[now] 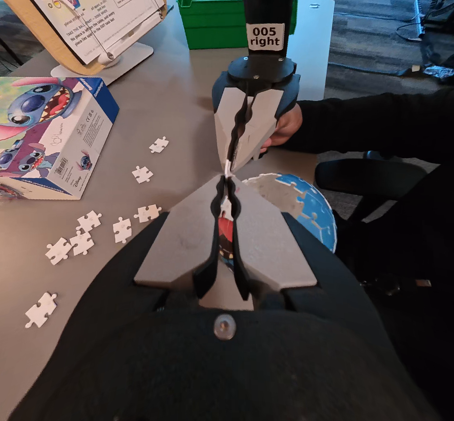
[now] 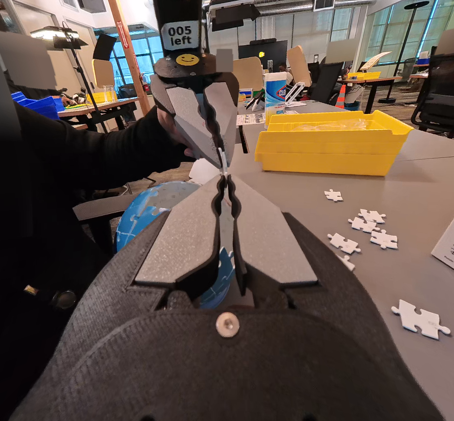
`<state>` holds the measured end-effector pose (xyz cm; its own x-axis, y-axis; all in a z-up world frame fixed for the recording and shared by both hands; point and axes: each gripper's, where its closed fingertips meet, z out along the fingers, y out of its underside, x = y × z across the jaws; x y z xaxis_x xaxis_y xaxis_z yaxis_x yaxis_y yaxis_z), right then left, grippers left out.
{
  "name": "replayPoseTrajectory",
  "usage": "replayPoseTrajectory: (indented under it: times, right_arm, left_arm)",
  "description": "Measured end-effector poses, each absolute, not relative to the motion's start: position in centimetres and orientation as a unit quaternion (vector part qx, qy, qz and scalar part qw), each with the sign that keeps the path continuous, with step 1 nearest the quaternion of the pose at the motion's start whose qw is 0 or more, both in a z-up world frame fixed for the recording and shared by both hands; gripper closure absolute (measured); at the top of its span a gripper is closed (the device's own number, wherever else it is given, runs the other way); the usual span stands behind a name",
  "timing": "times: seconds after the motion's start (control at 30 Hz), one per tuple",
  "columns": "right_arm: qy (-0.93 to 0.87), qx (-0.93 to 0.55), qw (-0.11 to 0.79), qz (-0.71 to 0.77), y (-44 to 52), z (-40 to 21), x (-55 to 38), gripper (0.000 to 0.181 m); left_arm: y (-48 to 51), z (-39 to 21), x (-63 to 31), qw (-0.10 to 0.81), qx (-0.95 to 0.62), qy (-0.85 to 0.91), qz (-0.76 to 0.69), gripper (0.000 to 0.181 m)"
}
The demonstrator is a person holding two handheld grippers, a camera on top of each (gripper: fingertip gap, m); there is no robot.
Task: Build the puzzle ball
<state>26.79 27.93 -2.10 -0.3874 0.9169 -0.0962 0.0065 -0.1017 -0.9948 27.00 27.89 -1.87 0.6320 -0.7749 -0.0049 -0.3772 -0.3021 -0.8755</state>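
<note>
Fingertips meet tip to tip above table's near edge: left gripper and right gripper both pinch one white puzzle piece, edge-on, long axis along fingers. Part-built puzzle ball sits below (open side up), equally near both.

Left gripper and right gripper meet tip-to-tip (jaws closed).

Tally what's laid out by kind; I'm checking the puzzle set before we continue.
Loose puzzle pieces: 8
Held puzzle piece: 1
Partly built ball: 1
Puzzle box: 1
Green bin: 1
Yellow bin: 1
Total: 13
</note>
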Motion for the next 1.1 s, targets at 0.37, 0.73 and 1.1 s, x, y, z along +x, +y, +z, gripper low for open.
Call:
replayPoseTrajectory:
  times: [0.37,0.73,1.1]
  right_arm:
    - [-0.600,-0.423,0.393,0.554,28.7,-1.3,27.3,0.175]
    - [-0.632,-0.430,0.387,0.516,28.2,-1.9,26.7,0.179]
    - [-0.648,-0.428,0.372,0.509,27.7,-2.4,26.4,0.181]
  left_arm:
    - [28.4,-3.2,26.9,0.420,-0.804,0.403,-0.124,0.181]
    - [27.9,-3.4,26.7,0.427,-0.800,0.414,-0.081,0.181]
    - [27.9,-3.6,26.5,0.426,-0.798,0.424,-0.047,0.181]
